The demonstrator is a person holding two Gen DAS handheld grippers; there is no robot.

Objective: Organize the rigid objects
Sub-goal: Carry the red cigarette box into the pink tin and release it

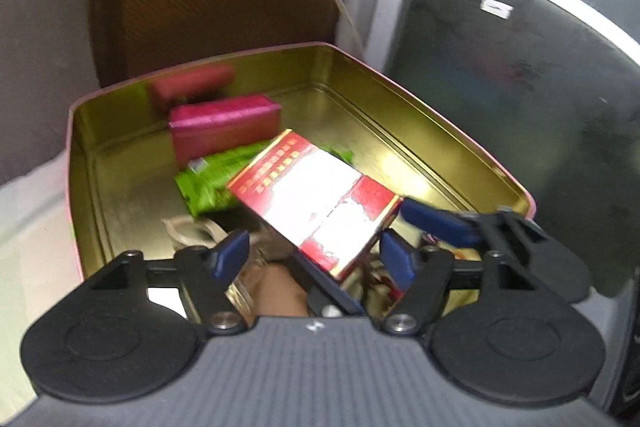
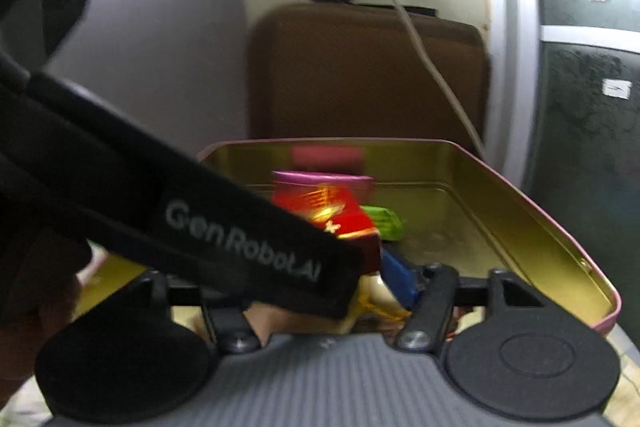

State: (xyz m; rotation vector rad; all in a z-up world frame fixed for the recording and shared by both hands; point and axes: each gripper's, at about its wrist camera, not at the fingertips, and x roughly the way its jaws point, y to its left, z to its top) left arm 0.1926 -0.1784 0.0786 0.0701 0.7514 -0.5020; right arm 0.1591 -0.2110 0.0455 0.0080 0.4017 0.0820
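Left tongs [image 1: 312,259] spread, pinching nothing, hovering at near end of gold tin [image 1: 420,107].

Red-and-white box [image 1: 316,199] tilted in tin, atop green packet [image 1: 212,179]; its near corner between blue pads, whether touching unclear.

Magenta box [image 1: 224,125] by far wall.

Right tongs [image 2: 320,291] half hidden behind black strap [image 2: 200,211]; apparently spread, nothing seen gripped.

Dim, motion-blurred, glare on tin [image 1: 400,95]

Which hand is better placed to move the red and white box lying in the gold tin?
Probably left: its tongs open around the red and white cardboard box; the right tongs sit beside it.
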